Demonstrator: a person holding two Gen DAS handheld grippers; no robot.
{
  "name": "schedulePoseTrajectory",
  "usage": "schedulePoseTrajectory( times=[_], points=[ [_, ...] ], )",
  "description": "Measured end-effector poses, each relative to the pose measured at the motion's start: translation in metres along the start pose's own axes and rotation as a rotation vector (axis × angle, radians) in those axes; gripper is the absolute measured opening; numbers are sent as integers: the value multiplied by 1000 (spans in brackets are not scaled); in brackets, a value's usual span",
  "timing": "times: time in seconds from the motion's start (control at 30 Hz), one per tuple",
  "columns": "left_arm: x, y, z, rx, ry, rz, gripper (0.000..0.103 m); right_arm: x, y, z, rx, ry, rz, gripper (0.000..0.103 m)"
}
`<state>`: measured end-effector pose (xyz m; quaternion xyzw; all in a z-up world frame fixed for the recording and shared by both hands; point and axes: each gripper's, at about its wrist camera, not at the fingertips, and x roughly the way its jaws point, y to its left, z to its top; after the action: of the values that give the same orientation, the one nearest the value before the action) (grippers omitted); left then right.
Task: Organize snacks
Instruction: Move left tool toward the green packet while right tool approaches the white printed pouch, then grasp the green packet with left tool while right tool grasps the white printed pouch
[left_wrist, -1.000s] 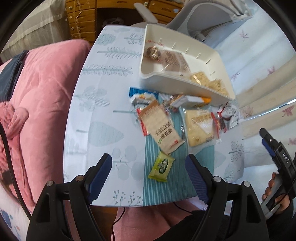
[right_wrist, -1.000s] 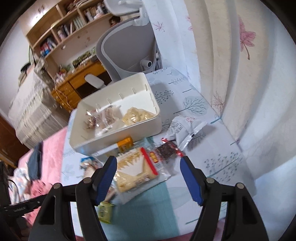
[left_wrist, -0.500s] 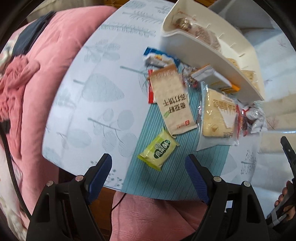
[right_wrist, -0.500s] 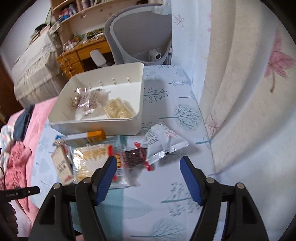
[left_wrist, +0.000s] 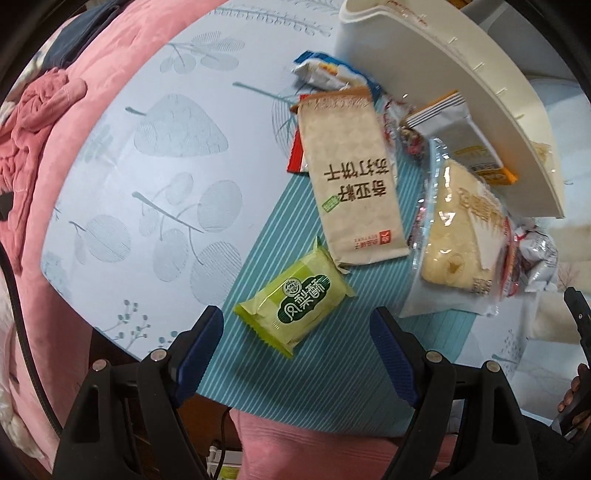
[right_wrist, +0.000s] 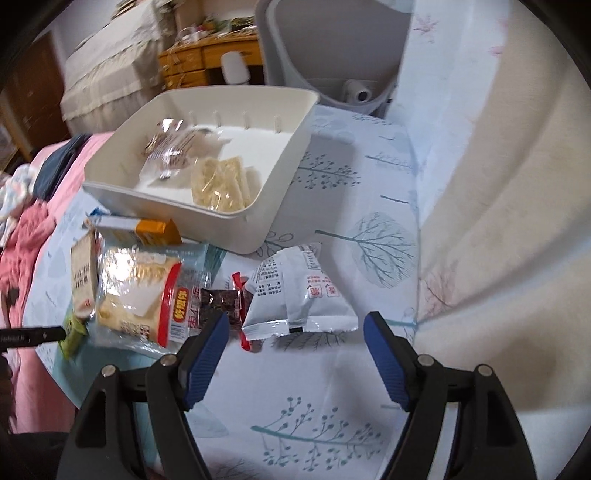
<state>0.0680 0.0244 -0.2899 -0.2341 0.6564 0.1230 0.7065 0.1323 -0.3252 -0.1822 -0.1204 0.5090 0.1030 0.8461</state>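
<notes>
Leaf-print tablecloth (left_wrist: 155, 177) under a scatter of snacks — our two grippers above it.

We hold the left gripper (left_wrist: 295, 332) pointing down, jaws wide apart and empty, with the green packet (left_wrist: 295, 308) lying flat on the teal stripe just beyond its tips. Beyond that lie the beige cracker pack (left_wrist: 351, 184) and, to its right, the clear bread bag (left_wrist: 461, 240), all beside the white bin (left_wrist: 461, 92). Our right gripper (right_wrist: 295, 343) has just been opening a little; nothing sits between its jaws, and the silver pouch (right_wrist: 299, 295) lies just past them, touching a small dark packet (right_wrist: 221, 302). In the bin (right_wrist: 280, 177) we see crackers (right_wrist: 221, 181) and clear-wrapped sweets (right_wrist: 170, 144) — a grey chair (right_wrist: 332, 48) stands behind.
</notes>
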Motion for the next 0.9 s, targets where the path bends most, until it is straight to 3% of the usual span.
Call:
schedulePoseTrajectory(
  times=[0.57,0.8,0.9],
  points=[
    [26,9,2,-127,-27,-2,80,66,2,11,-142,48,44,77],
    [24,3,6,-112,-33,28,68,79,3,8,-125,91,76,74],
    [20,-3,5,-102,-34,20,57,79,1,7,-101,97,85,70]
  ],
)
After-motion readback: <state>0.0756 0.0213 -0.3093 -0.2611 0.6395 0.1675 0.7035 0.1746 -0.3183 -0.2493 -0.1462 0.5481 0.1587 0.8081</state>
